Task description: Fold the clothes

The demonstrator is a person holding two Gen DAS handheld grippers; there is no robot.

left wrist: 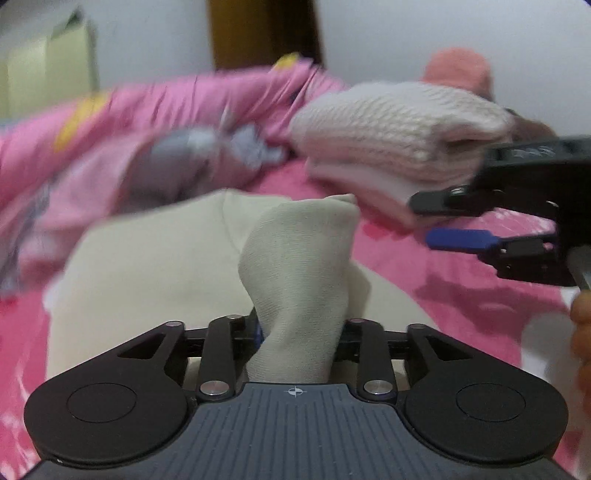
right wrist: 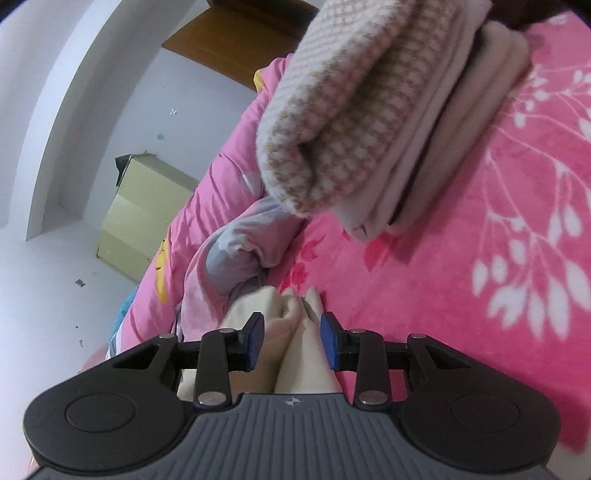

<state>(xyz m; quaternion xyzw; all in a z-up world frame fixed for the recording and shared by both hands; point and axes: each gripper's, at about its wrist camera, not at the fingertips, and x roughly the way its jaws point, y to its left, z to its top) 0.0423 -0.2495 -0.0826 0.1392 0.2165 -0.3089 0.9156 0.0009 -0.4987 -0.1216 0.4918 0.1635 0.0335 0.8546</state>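
Bedroom setting: pale walls, bed under pink bedding.
White wall [right wrist: 122, 110] with an arched recess; brown wooden panel [left wrist: 264, 31] stands against it. Pale yellow-green cardboard box [right wrist: 144, 214] beside the bed. Pink floral blanket [right wrist: 480, 229] covers the bed; rumpled pink quilt [left wrist: 147, 122] along its far edge. Light even, soft.

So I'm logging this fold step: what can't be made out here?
- Left wrist view: left gripper pads, hidden by bunched cream garment.
- Left wrist view: pink quilt print, motion-blurred.
- Right wrist view: folded stack, cut off by the top edge.
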